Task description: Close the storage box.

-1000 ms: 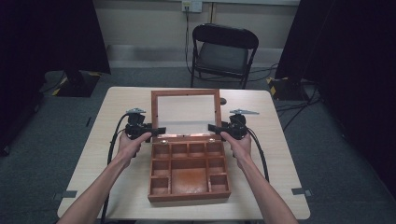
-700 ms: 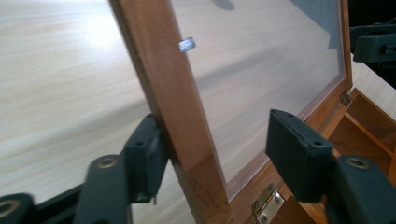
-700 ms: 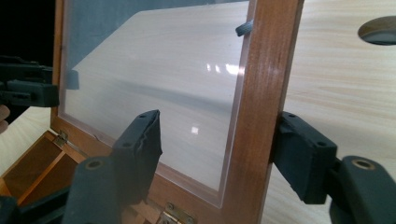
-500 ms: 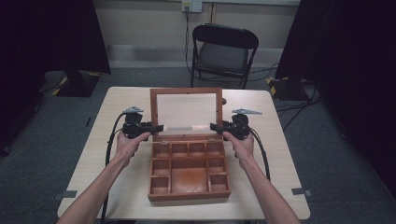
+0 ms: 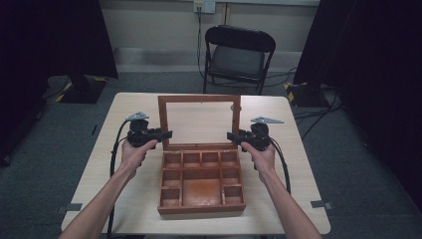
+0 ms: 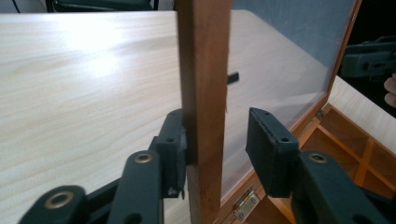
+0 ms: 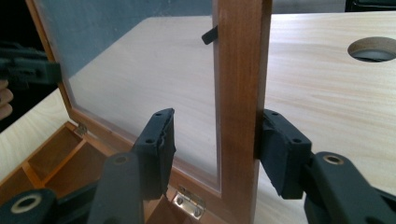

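A wooden box (image 5: 201, 209) with several bare compartments lies open on the table, its glass-paned lid (image 5: 199, 98) standing upright at the far side. My left gripper (image 5: 166, 134) straddles the lid's left frame rail (image 6: 203, 70). One jaw touches the wood and the other stands apart, so the left gripper (image 6: 219, 140) is open. My right gripper (image 5: 231, 135) straddles the right frame rail (image 7: 240, 70) the same way. Its outer jaw rests on the wood, the inner one is off the glass, and the right gripper (image 7: 215, 135) is open.
The light wooden table (image 5: 298, 164) has a round cable hole (image 7: 373, 49) near its far right. A black folding chair (image 5: 239, 55) stands behind the table. Brass hinges (image 7: 189, 203) join lid and box. Cables lie on the floor at the right.
Both grippers have shifted slightly outward along the lid's sides. The lid stands a little more upright than a second ago.
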`<action>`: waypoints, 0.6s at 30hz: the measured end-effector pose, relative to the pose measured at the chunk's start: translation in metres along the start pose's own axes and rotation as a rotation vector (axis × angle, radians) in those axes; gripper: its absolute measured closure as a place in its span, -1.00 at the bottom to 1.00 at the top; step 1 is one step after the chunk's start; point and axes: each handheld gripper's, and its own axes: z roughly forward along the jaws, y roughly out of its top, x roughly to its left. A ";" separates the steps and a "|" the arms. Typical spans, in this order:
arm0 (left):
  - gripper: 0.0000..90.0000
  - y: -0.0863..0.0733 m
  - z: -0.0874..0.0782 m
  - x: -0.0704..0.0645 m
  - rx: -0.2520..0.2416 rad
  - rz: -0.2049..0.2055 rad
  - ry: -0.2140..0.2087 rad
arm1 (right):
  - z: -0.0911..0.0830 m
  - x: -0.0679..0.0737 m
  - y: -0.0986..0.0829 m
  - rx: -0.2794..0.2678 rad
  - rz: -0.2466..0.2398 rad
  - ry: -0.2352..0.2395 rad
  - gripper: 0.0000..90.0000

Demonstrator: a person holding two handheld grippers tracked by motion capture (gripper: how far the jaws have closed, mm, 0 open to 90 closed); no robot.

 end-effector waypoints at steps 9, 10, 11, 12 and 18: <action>0.40 0.001 -0.010 -0.007 0.004 0.043 0.003 | -0.012 0.002 0.014 -0.021 0.000 0.019 -0.26; 0.40 0.001 -0.011 -0.008 0.000 0.040 0.001 | -0.013 0.003 0.016 -0.027 0.000 0.022 -0.27; 0.40 0.001 -0.012 -0.008 0.006 0.048 0.000 | -0.014 0.003 0.017 -0.026 -0.004 0.017 -0.27; 0.40 0.001 -0.013 -0.008 0.000 0.040 -0.004 | -0.015 0.004 0.017 -0.021 -0.008 0.011 -0.27; 0.38 0.003 -0.018 -0.013 -0.009 0.058 -0.024 | -0.012 0.006 0.020 -0.029 -0.036 -0.012 -0.33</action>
